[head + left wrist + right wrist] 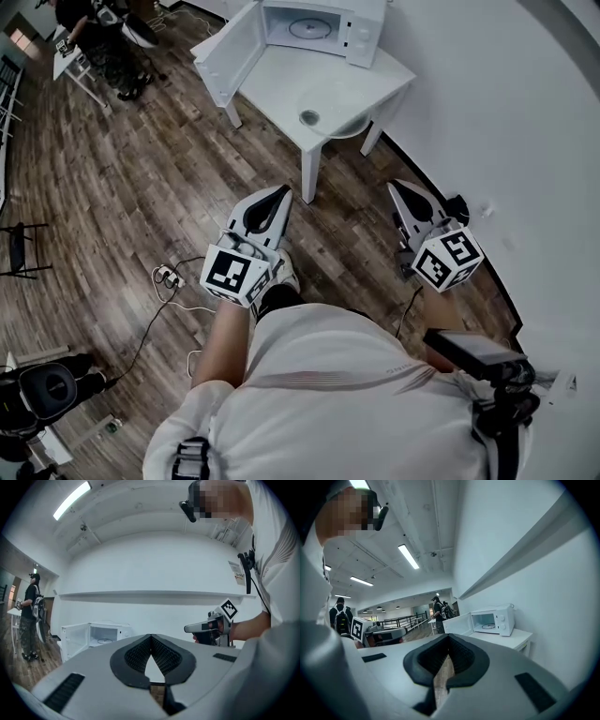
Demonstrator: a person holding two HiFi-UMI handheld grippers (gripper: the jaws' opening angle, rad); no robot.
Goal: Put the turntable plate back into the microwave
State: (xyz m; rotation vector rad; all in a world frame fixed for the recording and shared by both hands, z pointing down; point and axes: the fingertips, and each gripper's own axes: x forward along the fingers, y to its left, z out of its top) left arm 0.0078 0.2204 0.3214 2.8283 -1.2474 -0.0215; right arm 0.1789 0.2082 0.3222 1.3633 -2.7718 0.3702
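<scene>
Left tool [279,194]: shut tight, its two black pads meet at the tip and nothing is between them; it is held out level over the wood floor [122,187]
Right tool [397,187]: shut tight too, with nothing in it; it is held out beside the left one, near the white wall [487,112]
Plate [308,28]: round and flat, lying inside the microwave, well apart from both tools
Microwave [367,36]: white, sitting at the back of the counter, close to the wall
Door [225,52]: swung wide open to the left side
Counter [281,84]: small and white with white legs, standing ahead of both tools
Small round thing [308,117]: lies on the counter near its front edge; too small to tell what it is
Cord [167,277]: a white plug strip with a dark cord, lying on the floor left of the left tool
Other person [98,37]: in dark clothes, standing far off at the top left
</scene>
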